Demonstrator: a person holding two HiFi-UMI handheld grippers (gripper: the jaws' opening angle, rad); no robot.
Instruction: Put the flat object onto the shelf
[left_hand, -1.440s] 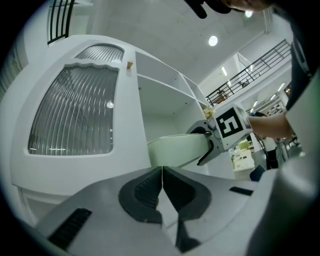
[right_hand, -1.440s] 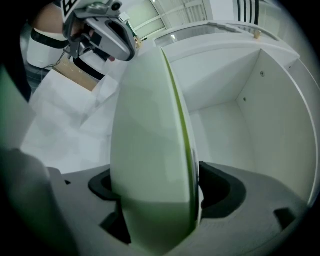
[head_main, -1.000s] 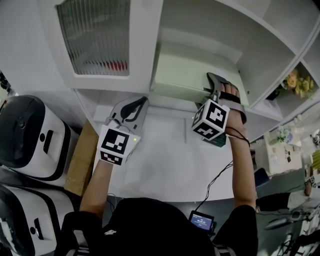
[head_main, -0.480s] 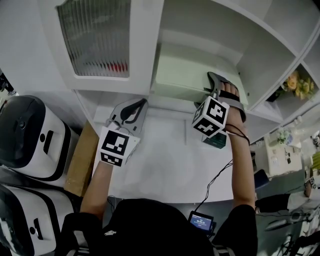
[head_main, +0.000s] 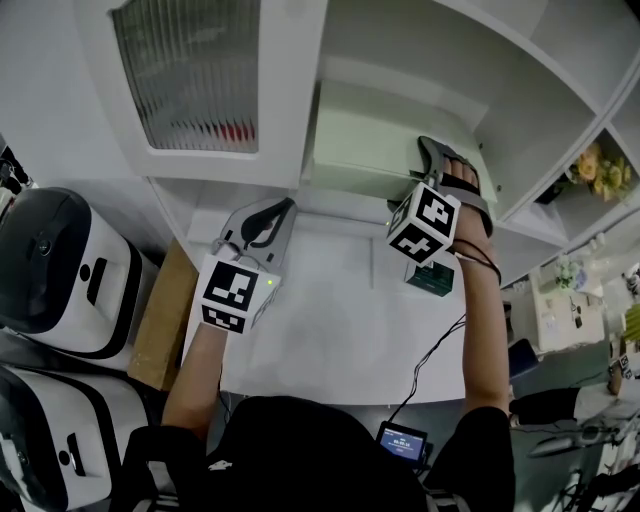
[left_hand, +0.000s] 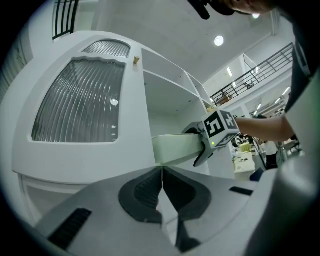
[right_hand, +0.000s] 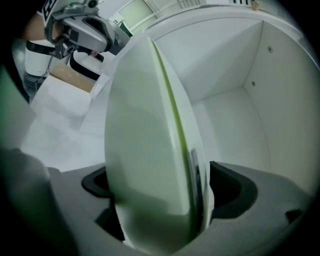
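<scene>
A pale green flat object (head_main: 375, 145) lies level in the open shelf (head_main: 420, 90) of a white cabinet, at upper centre of the head view, its long side along the shelf's front edge. The right gripper (head_main: 437, 160) reaches in from the lower right to the object's right end. Its jaws have just been opening and now stand wide. The object's end sits between them, but the right gripper view shows dark gaps beside it, so the pads do not press on it.

The left gripper (head_main: 272, 212) hangs at centre left, over the white table (head_main: 330, 330) below the cabinet, well apart from the object. Its jaws are closed together with nothing between them, pointing level toward the cabinet.

A ribbed-glass door (head_main: 190, 70) fills the upper left of the frame. A small dark box (head_main: 432, 278) sits on the table under the right wrist. At far left stand two black-and-white machines (head_main: 60, 270) – a strip of cardboard (head_main: 160, 320) lies between them and the table.
</scene>
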